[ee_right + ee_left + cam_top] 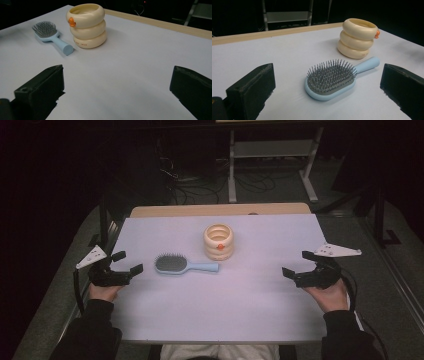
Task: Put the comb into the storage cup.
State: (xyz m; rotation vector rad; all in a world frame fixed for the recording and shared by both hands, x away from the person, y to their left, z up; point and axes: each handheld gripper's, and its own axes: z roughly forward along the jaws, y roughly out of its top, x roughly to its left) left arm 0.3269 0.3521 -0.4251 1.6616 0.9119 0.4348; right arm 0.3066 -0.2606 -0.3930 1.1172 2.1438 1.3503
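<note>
A light blue hairbrush [182,265] lies bristles up near the middle of the white table, its handle pointing right. Just behind it stands a cream ringed cup [219,241] with an orange beak on its side. My left gripper [127,262] rests open at the table's left edge, aimed at the hairbrush [331,79], with the cup [357,38] beyond. Open and empty, my right gripper [296,263] sits at the right edge; its view has the cup [87,25] and the hairbrush [51,37] far off to the left.
The white table [225,305] has a wooden strip [220,210] along its far edge. Beyond it, on a dark floor, stand a white metal frame [272,155] and loose cables [200,187]. Wide bare tabletop lies between the two grippers.
</note>
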